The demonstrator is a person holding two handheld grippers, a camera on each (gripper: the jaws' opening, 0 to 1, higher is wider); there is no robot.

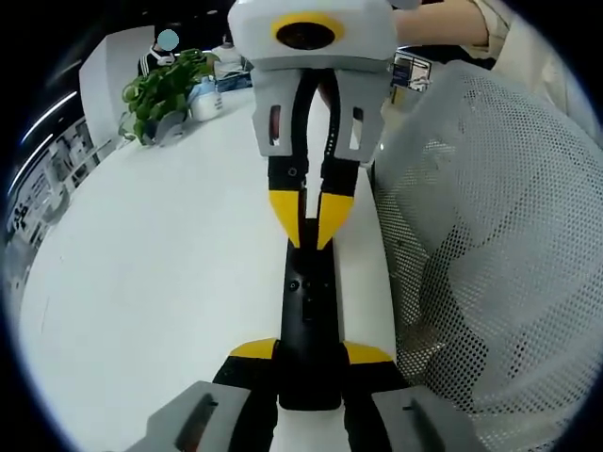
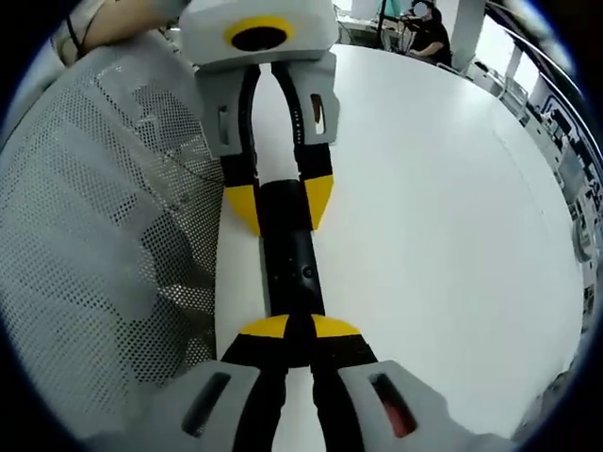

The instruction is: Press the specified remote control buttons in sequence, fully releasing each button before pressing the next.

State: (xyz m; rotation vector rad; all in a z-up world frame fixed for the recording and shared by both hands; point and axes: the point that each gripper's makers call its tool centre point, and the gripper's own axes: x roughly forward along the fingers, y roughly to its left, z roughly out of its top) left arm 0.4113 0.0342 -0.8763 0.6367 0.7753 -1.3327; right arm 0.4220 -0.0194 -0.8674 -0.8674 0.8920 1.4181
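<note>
White surface [image 1: 160,273] with the black remote [image 1: 309,320] lying flat: left tongs [image 1: 311,353] grip one end, right tongs [image 1: 311,218] nearly closed, tips on the other end, so mid-press I'd guess, count unknowable

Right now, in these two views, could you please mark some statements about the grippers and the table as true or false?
1. The left gripper holds the black remote by its sides. True.
2. The right gripper has its jaws wide open. False: its tips are together at the remote's other end.
3. A green plant stands at the far side of the white table. True.
4. The mesh fabric beside the remote is black. False: it is white.
</note>
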